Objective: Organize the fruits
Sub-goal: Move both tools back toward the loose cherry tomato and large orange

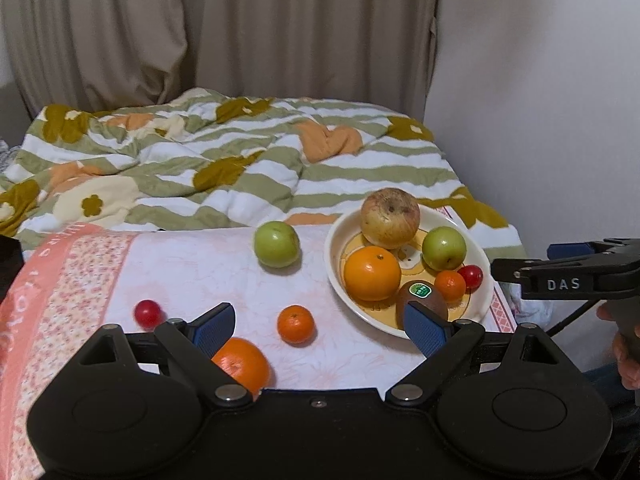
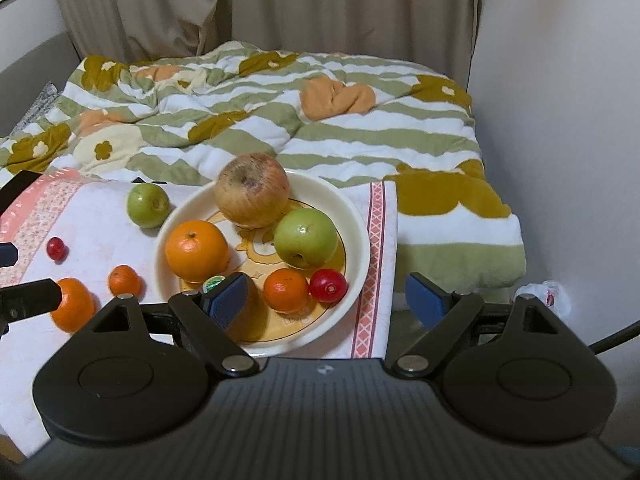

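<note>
We see the left tool (image 1: 318, 328) spread wide and empty above the table (image 1: 192, 264), where four fruits lie loose – a cherry tomato (image 1: 148, 313), an orange (image 1: 242, 364) half hidden by its finger, a mandarin (image 1: 296, 323), a green apple (image 1: 277, 244). The right tool (image 2: 326, 296) gapes wide too, gripping nothing. Its left finger covers most of the kiwi (image 1: 420, 300) in the bowl (image 2: 362, 240) – six fruits there.

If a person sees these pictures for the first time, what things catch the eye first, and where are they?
First comes the cream plate on the pink floral cloth, heaped with fruit: a big blotchy apple at the back and a large orange beside it. Loose fruit lies left of the plate, notably a green apple. Behind is a striped flowered quilt.
</note>
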### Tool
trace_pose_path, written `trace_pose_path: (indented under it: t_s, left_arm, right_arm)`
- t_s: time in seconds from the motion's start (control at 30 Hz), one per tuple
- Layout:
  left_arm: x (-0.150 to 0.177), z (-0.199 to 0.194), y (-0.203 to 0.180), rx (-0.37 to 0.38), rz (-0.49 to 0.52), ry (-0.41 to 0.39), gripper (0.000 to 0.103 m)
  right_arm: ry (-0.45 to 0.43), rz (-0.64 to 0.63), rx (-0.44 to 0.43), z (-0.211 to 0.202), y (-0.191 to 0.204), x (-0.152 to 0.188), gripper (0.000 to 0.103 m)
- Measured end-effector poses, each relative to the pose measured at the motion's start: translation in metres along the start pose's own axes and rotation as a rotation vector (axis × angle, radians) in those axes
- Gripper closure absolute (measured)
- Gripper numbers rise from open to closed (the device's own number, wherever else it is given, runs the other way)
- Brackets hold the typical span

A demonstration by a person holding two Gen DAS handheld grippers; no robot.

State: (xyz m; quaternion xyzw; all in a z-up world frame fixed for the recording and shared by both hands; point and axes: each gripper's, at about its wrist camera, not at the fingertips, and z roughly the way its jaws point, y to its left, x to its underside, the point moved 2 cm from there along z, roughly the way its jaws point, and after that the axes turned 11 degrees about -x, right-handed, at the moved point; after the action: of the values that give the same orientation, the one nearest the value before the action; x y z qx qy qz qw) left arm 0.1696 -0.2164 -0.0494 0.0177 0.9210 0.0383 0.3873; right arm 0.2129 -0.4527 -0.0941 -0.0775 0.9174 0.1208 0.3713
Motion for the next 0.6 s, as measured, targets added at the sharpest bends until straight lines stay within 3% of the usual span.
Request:
trace_pose_path:
  t_s: [0.3,0.6]
  left_arm:
    - [0.010,-0.041,0.037,-0.089,-0.036,-0.044,0.009]
    - [0.012,-0.065,0.102,-0.153,-0.059,-0.094,0.007]
  right_arm:
    - [-0.053,0.000,-0.042,-0.039,0.023,0.004,0.001]
    - [-0.098,0.003,-0.044,-0.067,0.063,0.003,0.001]
